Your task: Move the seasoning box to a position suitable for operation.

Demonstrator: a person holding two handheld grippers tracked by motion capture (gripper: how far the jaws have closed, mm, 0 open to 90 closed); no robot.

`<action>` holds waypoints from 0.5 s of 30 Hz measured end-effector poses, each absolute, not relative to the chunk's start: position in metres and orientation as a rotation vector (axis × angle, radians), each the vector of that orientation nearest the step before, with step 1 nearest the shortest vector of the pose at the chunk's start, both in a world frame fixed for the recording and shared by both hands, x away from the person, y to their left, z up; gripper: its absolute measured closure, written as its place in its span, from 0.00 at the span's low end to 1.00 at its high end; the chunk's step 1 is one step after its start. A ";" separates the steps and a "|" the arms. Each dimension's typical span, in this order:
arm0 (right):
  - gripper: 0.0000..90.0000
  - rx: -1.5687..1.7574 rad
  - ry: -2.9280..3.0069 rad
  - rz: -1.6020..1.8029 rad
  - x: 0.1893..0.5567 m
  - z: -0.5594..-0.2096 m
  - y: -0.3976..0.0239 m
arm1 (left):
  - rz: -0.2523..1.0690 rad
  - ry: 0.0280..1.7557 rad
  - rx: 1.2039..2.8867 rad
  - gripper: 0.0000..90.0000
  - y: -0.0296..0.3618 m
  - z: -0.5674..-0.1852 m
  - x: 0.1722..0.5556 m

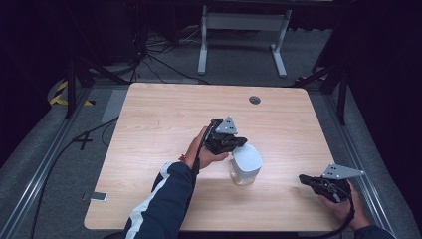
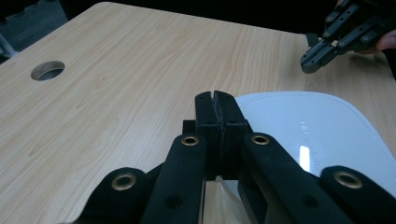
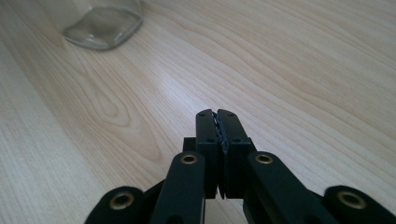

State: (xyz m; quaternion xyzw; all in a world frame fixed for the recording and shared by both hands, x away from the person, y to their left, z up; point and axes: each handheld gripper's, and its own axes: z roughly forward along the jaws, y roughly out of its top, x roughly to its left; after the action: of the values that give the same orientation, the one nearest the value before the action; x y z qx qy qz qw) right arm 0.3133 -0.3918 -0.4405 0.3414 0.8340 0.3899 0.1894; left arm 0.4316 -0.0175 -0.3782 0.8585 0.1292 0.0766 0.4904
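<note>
A: What could go wrong rn?

B: The left gripper (image 1: pixel 238 143) is right by the jar (image 1: pixel 245 168), up at its white lid (image 2: pixel 317 126). Jaws are shut tight w/ nothing in them. I think a bump could tip the jar over, bc it's tall and glass.

A: Where's the jar?

B: Mid table (image 1: pixel 149 124), a bit to the right. It stands up straight.

A: And the right gripper (image 1: pixel 304 179)?

B: Near the right edge, well apart from the jar. Jaws shut too, holding nothing. It points at the jar, low over the wood.

A: Hands?

B: Left arm comes in from the bottom, hand bent in toward the lid. Right hand sits low at the corner. If shut jaws push the lid, jar may slide.
</note>
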 end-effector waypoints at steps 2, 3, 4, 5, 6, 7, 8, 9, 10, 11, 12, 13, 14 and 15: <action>0.99 0.950 2.342 1.127 0.313 -0.437 -0.390 | 0.198 0.313 2.089 1.00 -0.017 -0.378 0.432; 0.99 0.945 2.345 1.145 0.313 -0.433 -0.388 | 0.201 0.318 2.091 1.00 -0.017 -0.379 0.433; 0.99 0.935 2.349 1.155 0.313 -0.430 -0.386 | 0.201 0.330 2.091 1.00 -0.017 -0.380 0.433; 0.99 0.923 2.355 1.161 0.313 -0.427 -0.383 | 0.198 0.333 2.093 1.00 -0.016 -0.380 0.434; 0.99 0.915 2.359 1.172 0.313 -0.423 -0.379 | 0.201 0.326 2.104 1.00 -0.016 -0.381 0.435; 0.99 0.899 2.365 1.172 0.313 -0.420 -0.376 | 0.205 0.326 2.110 1.00 -0.016 -0.382 0.434; 0.99 0.887 2.374 1.177 0.313 -0.417 -0.371 | 0.213 0.324 2.107 0.99 -0.017 -0.382 0.433; 0.99 0.871 2.384 1.182 0.313 -0.414 -0.367 | 0.212 0.323 2.098 0.99 -0.016 -0.382 0.433; 0.99 0.857 2.394 1.182 0.313 -0.412 -0.363 | 0.203 0.325 2.081 0.99 -0.016 -0.380 0.432; 0.99 0.847 2.404 1.183 0.312 -0.410 -0.359 | 0.203 0.321 2.077 0.99 -0.015 -0.378 0.431; 0.99 0.836 2.410 1.181 0.312 -0.409 -0.356 | 0.206 0.316 2.066 0.99 -0.015 -0.376 0.430; 0.99 0.831 2.417 1.178 0.312 -0.408 -0.353 | 0.207 0.302 2.065 0.99 -0.014 -0.374 0.429; 0.99 0.821 2.424 1.177 0.312 -0.408 -0.350 | 0.200 0.294 2.063 0.99 -0.015 -0.372 0.427; 0.99 0.813 2.431 1.174 0.313 -0.407 -0.348 | 0.197 0.284 2.065 0.99 -0.015 -0.371 0.426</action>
State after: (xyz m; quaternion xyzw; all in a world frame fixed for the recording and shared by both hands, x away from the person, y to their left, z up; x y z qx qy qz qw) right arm 0.3128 -0.3481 -0.4074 0.2845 0.8511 0.4109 0.1606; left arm 0.4260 -0.0153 -0.3713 0.8541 0.1176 0.0814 0.5001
